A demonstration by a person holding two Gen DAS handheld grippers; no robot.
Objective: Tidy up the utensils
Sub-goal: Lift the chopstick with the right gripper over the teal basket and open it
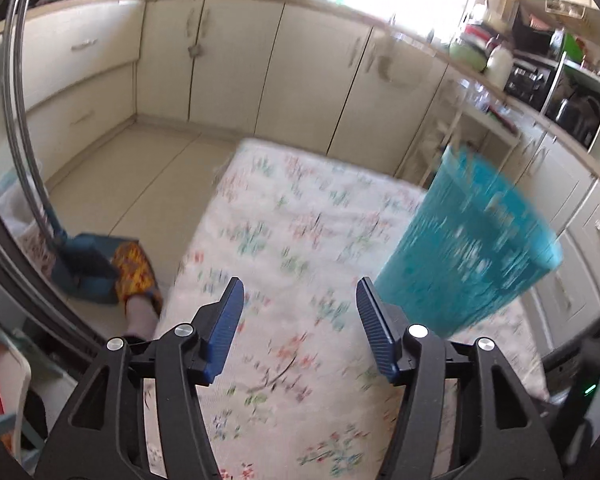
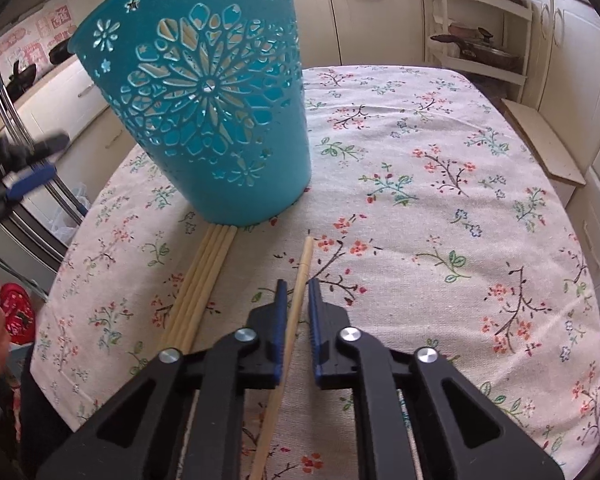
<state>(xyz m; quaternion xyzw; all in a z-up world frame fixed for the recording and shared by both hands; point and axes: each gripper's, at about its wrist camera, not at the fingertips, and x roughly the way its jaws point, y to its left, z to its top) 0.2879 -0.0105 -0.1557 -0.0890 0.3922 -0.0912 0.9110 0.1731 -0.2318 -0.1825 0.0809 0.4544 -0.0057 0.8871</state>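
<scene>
A teal cut-out basket [image 2: 204, 112] stands on the floral tablecloth [image 2: 440, 200], tilted because its near edge rests on a bundle of wooden chopsticks [image 2: 204, 284]. Chopsticks show through its holes. One single chopstick [image 2: 300, 280] lies between the jaws of my right gripper [image 2: 298, 292]; the jaws are narrowly apart and do not clamp it. In the left wrist view the basket [image 1: 468, 248] is blurred, to the right of my left gripper [image 1: 300, 292], which is wide open and empty above the cloth [image 1: 292, 216].
Cream kitchen cabinets [image 1: 228, 64] ring the table. A blue dustpan [image 1: 86, 268] and a person's foot in a patterned slipper [image 1: 134, 272] are on the floor to the left. A shelf rack with pots [image 2: 480, 40] stands beyond the table. A cardboard piece [image 2: 540, 140] leans at right.
</scene>
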